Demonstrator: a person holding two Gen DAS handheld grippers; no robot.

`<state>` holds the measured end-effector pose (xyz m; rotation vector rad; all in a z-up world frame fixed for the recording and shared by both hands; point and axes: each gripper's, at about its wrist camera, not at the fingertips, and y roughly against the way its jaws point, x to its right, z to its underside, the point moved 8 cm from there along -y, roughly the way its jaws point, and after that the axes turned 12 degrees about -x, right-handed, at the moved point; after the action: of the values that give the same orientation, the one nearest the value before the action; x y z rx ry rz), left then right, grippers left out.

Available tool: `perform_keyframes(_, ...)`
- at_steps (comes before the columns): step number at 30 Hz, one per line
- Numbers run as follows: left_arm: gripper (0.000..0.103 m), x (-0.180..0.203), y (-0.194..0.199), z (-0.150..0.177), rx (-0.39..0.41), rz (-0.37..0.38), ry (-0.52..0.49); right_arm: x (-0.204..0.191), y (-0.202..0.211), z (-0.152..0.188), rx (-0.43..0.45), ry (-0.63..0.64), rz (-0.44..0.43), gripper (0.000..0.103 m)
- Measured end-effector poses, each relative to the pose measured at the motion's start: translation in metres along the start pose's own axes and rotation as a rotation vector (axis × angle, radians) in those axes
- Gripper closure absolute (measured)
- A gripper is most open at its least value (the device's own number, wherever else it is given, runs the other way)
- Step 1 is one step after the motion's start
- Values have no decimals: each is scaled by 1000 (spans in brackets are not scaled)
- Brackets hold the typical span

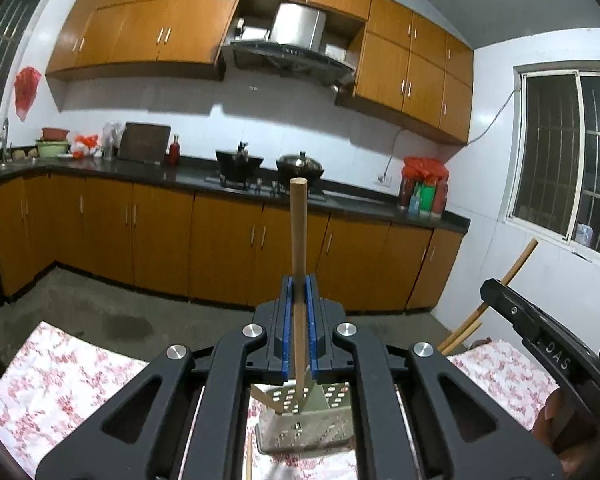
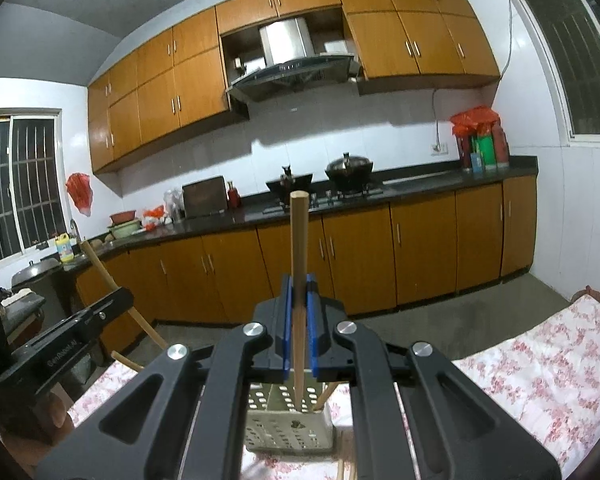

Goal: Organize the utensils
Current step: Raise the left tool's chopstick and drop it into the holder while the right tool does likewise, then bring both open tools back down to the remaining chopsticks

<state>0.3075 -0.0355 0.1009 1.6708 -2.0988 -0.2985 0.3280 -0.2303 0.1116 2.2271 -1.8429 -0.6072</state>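
My left gripper [image 1: 299, 294] is shut on a wooden chopstick [image 1: 299, 232] that stands upright, its lower end down in a perforated metal utensil holder [image 1: 320, 424] on the floral tablecloth. My right gripper [image 2: 299, 294] is shut on another wooden chopstick [image 2: 299, 240], also upright with its tip inside the same holder [image 2: 276, 428]. More chopsticks lean in the holder [image 2: 326, 396]. The right gripper shows at the right of the left wrist view [image 1: 540, 332]; the left gripper shows at the left of the right wrist view [image 2: 72, 340].
The table carries a pink floral cloth [image 1: 56, 376] [image 2: 540, 364]. Loose chopsticks lie on the cloth in front of the holder [image 1: 249, 456]. Behind are a dark kitchen counter [image 1: 172, 172] with pots on a stove [image 1: 300, 166] and orange cabinets.
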Motion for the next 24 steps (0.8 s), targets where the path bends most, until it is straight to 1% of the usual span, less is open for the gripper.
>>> perform_keyframes(4, 95, -6, 1, 3, -16, 0, 16, 0, 2, 3, -6, -1, -2, 91)
perform_keyframes(6, 94, -9, 2, 2, -21, -3, 23, -2, 5, 3, 0, -1, -1, 87)
perform_keyframes(9, 94, -11, 6, 0, -18, -4, 32, -2, 13, 2, 14, 1, 2, 86)
perform_keyframes(11, 83, -12, 10, -3, -10, -8, 37, -2, 21, 0, 23, 1, 5, 86)
perform_keyframes(13, 80, -11, 17, -6, 3, -8, 41, 0, 33, -1, 36, 1, 11, 86)
perform_keyframes(15, 80, -11, 25, -9, 17, -7, 43, 3, 44, -3, 45, 0, 16, 85)
perform_keyframes(17, 78, -14, 37, -11, 35, -7, 50, 8, 55, 0, 53, -10, 30, 81)
perform_keyframes(21, 73, -24, 60, -7, 52, -9, 71, 31, 77, 19, 34, -52, 75, 80)
perform_keyframes(23, 68, -35, 72, 4, 44, -49, 73, 46, 79, 38, -5, -73, 113, 78)
perform_keyframes(24, 67, -39, 75, 10, 38, -70, 70, 53, 78, 48, -29, -81, 128, 78)
